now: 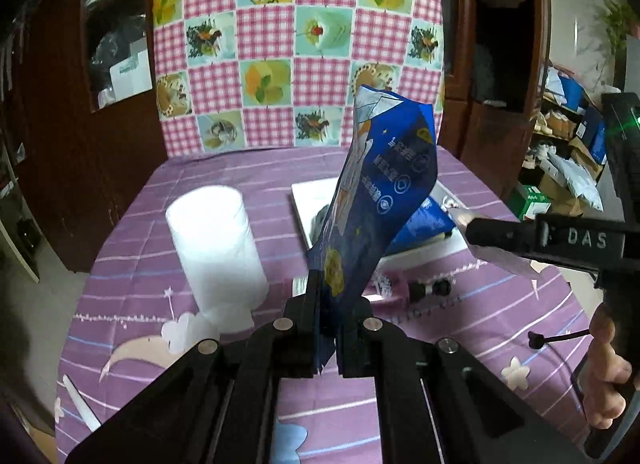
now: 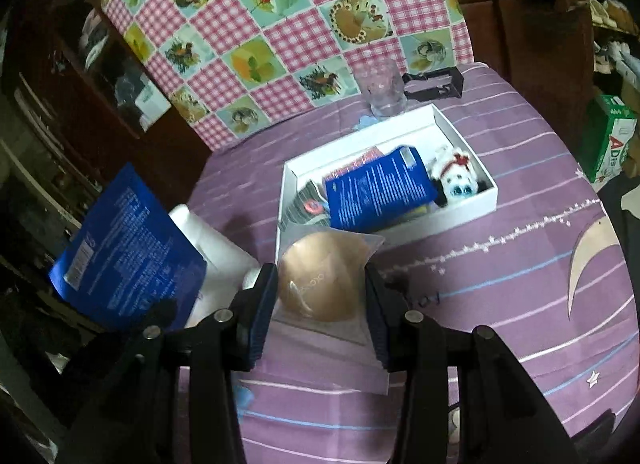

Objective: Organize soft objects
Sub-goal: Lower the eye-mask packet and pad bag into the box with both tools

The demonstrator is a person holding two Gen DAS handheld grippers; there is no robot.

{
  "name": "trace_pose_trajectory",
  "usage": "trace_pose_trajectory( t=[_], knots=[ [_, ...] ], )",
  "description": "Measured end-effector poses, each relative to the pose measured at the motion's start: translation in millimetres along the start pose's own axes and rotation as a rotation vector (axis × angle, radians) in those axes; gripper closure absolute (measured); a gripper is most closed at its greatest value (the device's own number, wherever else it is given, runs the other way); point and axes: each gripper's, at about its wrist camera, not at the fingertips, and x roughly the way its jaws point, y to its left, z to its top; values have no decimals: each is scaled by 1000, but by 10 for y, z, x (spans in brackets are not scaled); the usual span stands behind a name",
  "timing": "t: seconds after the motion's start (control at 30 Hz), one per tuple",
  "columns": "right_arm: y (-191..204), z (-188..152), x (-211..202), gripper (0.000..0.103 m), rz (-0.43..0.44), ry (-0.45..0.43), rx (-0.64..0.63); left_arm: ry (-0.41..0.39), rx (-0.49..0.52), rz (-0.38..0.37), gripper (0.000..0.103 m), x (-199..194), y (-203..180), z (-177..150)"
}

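My left gripper point(image 1: 328, 324) is shut on a dark blue soft pouch point(image 1: 380, 192) and holds it upright above the purple table; the pouch also shows in the right wrist view point(image 2: 128, 252). My right gripper point(image 2: 320, 296) is shut on a clear packet with a tan round pad point(image 2: 320, 276), just in front of the white box point(image 2: 464, 132). The box holds another blue pouch point(image 2: 380, 188), a white plush dog point(image 2: 456, 176) and dark packets. The right gripper also shows at the right of the left wrist view point(image 1: 468, 232).
A white paper roll point(image 1: 218, 248) stands left of the box. A clear glass point(image 2: 382, 88) and a black clip point(image 2: 436, 84) sit behind the box. A checked cloth point(image 1: 296, 44) hangs behind the table. Small dark items point(image 1: 428, 288) lie near the box.
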Motion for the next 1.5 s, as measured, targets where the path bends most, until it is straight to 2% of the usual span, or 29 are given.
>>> trace_pose_trajectory(
  t=[0.27, 0.53, 0.67, 0.8, 0.9, 0.97, 1.0, 1.07, 1.23, 1.33, 1.43, 1.5],
  knots=[
    [83, 492, -4, 59, 45, -8, 57, 20, -18, -1, 99, 206, -49, 362],
    [-157, 878, 357, 59, 79, -16, 145, 67, -21, 33, 99, 871, -109, 670],
    [-391, 1087, 597, 59, 117, -7, 213, 95, -1, 89, 99, 1223, -210, 804],
    [-568, 1196, 757, 59, 69, -40, 226, 137, 8, 150, 99, 1672, -304, 881],
    [-690, 1141, 916, 59, -18, -60, 193, 173, 12, 113, 99, 1937, -350, 797],
    [-766, 1139, 1038, 59, -43, -45, 177, 205, 10, 70, 99, 2126, -365, 694],
    [-827, 1136, 1105, 59, -49, -33, 190, 231, 8, 53, 99, 2200, -372, 663],
    [-898, 1120, 1152, 59, -38, -26, 200, 230, -8, 16, 99, 2235, -379, 631],
    [-946, 1127, 1128, 59, -51, -36, 193, 236, -5, 2, 99, 2253, -406, 592],
    [-950, 1128, 1109, 59, -44, -38, 200, 242, 2, -22, 92, 2264, -437, 578],
    [-948, 1123, 1114, 59, -55, -36, 191, 253, -32, -42, 85, 2265, -431, 576],
    [-948, 1118, 1125, 59, -63, -31, 186, 255, -61, -86, 69, 2254, -423, 585]
  ],
)
